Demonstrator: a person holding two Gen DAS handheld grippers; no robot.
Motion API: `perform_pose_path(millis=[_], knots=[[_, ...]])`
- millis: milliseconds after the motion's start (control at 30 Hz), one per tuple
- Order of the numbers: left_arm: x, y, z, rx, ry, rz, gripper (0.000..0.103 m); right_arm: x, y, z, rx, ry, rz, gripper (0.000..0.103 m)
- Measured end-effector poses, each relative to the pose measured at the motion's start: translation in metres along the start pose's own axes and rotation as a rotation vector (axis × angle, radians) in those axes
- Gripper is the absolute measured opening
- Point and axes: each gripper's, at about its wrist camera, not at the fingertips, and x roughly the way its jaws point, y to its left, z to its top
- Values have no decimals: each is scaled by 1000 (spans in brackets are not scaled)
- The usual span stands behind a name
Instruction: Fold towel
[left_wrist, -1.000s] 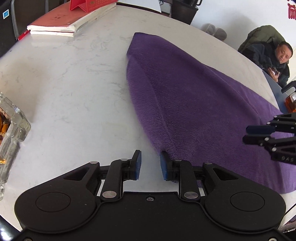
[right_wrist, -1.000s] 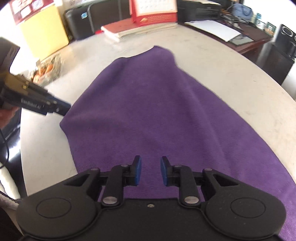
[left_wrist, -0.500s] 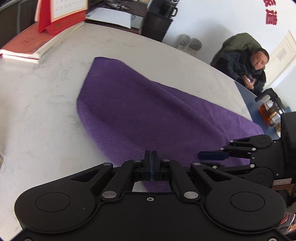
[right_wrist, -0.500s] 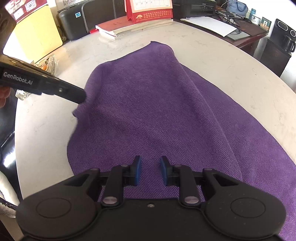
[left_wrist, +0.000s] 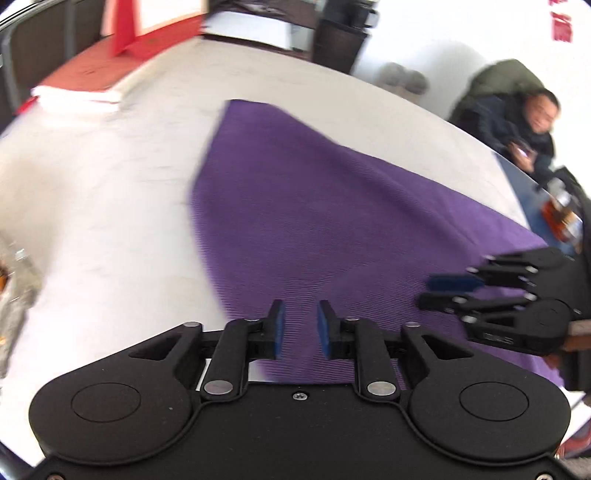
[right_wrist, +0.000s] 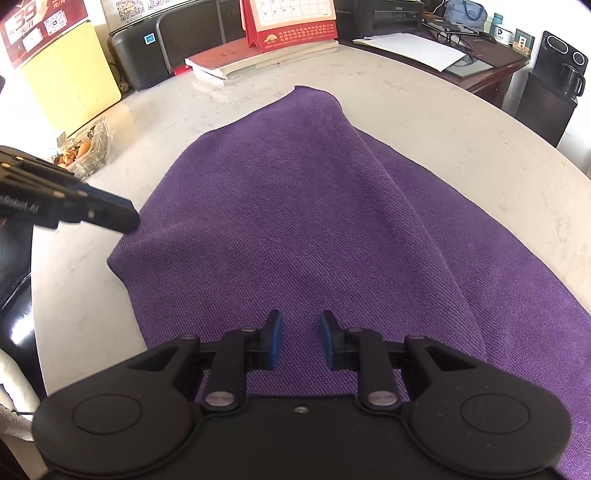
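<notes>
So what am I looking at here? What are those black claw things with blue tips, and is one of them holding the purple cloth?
No robot here: a person holds a two-finger tool in each hand, with a wide-angle camera on each looking along its fingers. One picture is from the left tool, the other from the right tool; each also catches the other tool at its edge. A purple towel, to be folded, lies on a pale marble table. Both tools are open above the towel, and neither holds anything. At the table's far side are a stack of books with a red desk calendar.
</notes>
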Motion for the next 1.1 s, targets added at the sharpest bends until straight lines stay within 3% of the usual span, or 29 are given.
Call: perform_pose_path(millis=[267, 433, 467, 533, 667, 800, 967, 1100], knots=[[24, 14, 5, -58, 17, 47, 23, 0, 2, 3, -15, 12, -9, 21], [29, 9, 6, -31, 6, 64, 23, 0, 2, 3, -9, 8, -10, 21], [30, 7, 6, -22, 3, 69, 22, 0, 2, 2, -8, 7, -10, 21], [30, 9, 7, -24, 3, 65, 5, 0, 2, 2, -5, 6, -9, 21], [29, 14, 10, -36, 4, 53, 3, -1, 2, 1, -1, 3, -7, 21], [19, 3, 25, -17, -42, -19, 2, -1, 1, 0, 9, -2, -5, 21], [16, -34, 44, 78, -99, -111, 2, -2, 0, -1, 25, -7, -2, 21], [42, -60, 42, 156, -43, -164, 5, -1, -1, -2, 36, -11, -1, 21]])
